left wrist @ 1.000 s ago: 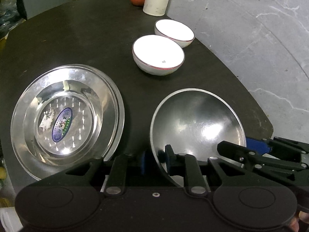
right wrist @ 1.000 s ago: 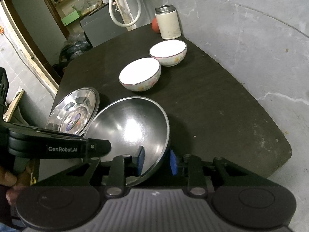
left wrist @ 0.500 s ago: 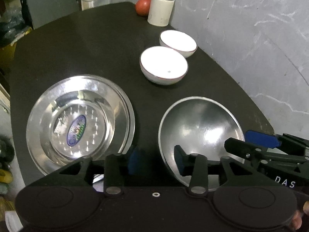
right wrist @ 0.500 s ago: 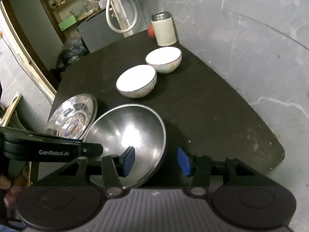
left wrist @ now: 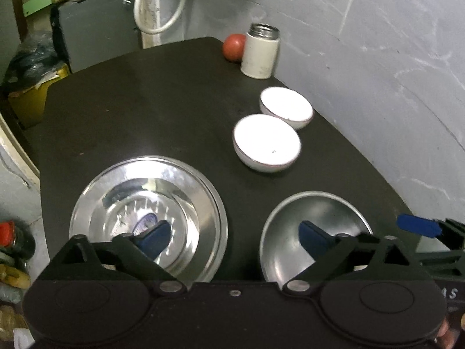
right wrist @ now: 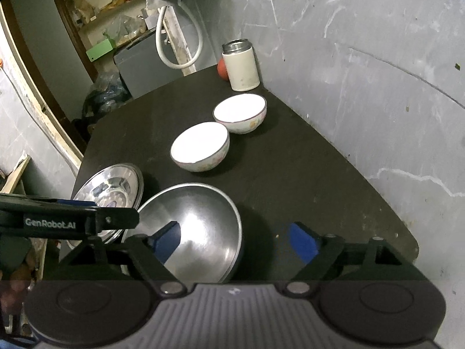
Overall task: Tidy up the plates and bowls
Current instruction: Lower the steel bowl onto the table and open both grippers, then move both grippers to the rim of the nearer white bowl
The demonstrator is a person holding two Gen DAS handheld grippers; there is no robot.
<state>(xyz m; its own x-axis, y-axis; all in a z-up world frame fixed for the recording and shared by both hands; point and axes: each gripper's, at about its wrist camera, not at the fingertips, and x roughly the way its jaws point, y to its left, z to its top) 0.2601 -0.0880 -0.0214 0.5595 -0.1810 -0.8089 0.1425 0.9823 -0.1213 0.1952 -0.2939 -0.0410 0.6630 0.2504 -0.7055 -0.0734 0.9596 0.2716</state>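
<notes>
Left claw [left wrist: 234, 237]: jaws opening, spread wide; nothing pinched. One blue pad [left wrist: 154, 235] hangs over the steel plates, the other over the near-left rim of the steel bowl; neither pad presses on metal.
Right claw [right wrist: 234, 240]: jaws opening, spread wide; nothing pinched. Its left pad [right wrist: 167, 240] hangs over the bowl's hollow, its right pad over bare table; the bowl's right rim lies between them, free of both.
Steel bowl [left wrist: 316, 226]: upright on the table, near the front edge, between the two claws.
Steel plates [left wrist: 148, 200]: stacked, at least two rims showing, label in the middle; just left of the steel bowl, a dark strip of table between them. The stack sits close to the table's left edge.
White bowls: near one [left wrist: 266, 142] and far one [left wrist: 286, 107], both upright and empty, in a row along the right side, almost touching each other.
Canister [left wrist: 260, 51]: upright at the far right corner, red round fruit [left wrist: 234, 47] just behind it.
Table [left wrist: 145, 101]: dark, rounded corners. Right edge runs close along the grey wall [left wrist: 377, 58].
Open room: broad bare stretch across the left and far middle of the table; a narrower bare strip right of the steel bowl up to the edge.
</notes>
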